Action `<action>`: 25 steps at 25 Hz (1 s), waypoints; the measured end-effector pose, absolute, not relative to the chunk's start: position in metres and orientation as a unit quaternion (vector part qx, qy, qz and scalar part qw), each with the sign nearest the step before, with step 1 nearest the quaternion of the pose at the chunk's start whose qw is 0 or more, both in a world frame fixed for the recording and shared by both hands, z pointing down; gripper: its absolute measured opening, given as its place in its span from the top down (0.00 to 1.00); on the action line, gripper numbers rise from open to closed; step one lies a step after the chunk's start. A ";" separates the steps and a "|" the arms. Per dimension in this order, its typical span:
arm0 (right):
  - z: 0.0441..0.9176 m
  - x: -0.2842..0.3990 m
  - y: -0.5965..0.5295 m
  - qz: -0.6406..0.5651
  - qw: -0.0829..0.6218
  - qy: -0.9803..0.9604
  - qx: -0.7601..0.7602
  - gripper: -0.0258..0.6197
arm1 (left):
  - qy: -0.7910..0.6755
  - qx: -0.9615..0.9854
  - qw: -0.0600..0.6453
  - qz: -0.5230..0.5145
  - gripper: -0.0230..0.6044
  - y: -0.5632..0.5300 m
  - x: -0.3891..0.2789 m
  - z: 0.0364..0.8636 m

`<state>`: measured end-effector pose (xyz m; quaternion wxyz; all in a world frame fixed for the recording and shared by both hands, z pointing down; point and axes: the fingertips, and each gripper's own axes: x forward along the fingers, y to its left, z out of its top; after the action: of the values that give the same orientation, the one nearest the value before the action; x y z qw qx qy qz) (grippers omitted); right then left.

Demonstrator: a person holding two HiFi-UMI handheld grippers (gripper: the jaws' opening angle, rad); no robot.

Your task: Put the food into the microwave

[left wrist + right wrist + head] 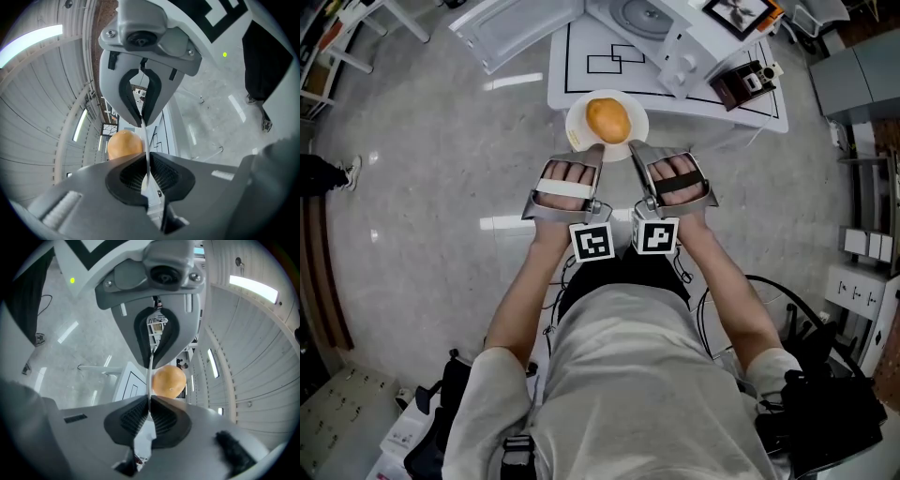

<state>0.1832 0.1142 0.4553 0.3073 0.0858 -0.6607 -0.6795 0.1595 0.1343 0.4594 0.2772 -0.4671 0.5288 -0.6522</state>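
Note:
A round orange piece of food [607, 119] lies on a small white plate [577, 125], carried in the air just short of a white table [694, 101]. My left gripper [592, 151] is shut on the plate's near left rim, and my right gripper [636, 150] is shut on its near right rim. In the left gripper view the plate [148, 164] shows edge-on, pinched in the left gripper [144, 129], with the food [124, 144] beyond. The right gripper view shows the same: the plate [149, 385] pinched in the right gripper [151, 363], the food [168, 380] behind it. The white microwave [652, 23] stands on the table, its door [516, 28] swung open to the left.
On the table's right end sit a brown box-shaped object [748, 80] and a framed picture [739, 11]. Black outlines are drawn on the tabletop. Grey cabinets [862, 84] and shelves stand at the right; the grey floor [422, 159] spreads left of the table.

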 end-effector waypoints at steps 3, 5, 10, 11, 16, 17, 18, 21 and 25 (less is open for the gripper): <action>0.456 0.171 0.108 -0.676 0.315 -0.661 0.083 0.92 | 0.536 -0.469 0.273 -0.646 0.91 0.128 0.147 0.460; 0.459 0.162 0.100 -0.675 0.320 -0.660 0.083 0.92 | 0.540 -0.469 0.271 -0.644 0.91 0.119 0.137 0.461; 0.465 0.128 0.072 -0.675 0.312 -0.663 0.083 0.92 | 0.540 -0.462 0.265 -0.652 0.91 0.092 0.105 0.468; 0.466 0.120 0.066 -0.676 0.309 -0.664 0.082 0.92 | 0.539 -0.462 0.264 -0.654 0.91 0.086 0.097 0.469; 0.473 0.081 0.033 -0.674 0.304 -0.670 0.070 0.92 | 0.534 -0.458 0.251 -0.665 0.91 0.054 0.057 0.474; 0.474 0.072 0.026 -0.673 0.305 -0.671 0.069 0.92 | 0.534 -0.456 0.248 -0.667 0.91 0.047 0.049 0.475; 0.474 0.065 0.019 -0.672 0.305 -0.671 0.069 0.92 | 0.534 -0.456 0.244 -0.669 0.91 0.041 0.041 0.475; 0.470 0.050 0.001 -0.665 0.309 -0.676 0.070 0.92 | 0.537 -0.456 0.240 -0.668 0.91 0.022 0.027 0.476; 0.470 0.036 -0.025 -0.667 0.313 -0.672 0.077 0.92 | 0.536 -0.454 0.253 -0.666 0.91 -0.005 0.012 0.474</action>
<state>0.0359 -0.0251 0.4702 0.3130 0.0770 -0.6721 -0.6667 0.0120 -0.0046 0.4740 0.2525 -0.4540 0.5356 -0.6658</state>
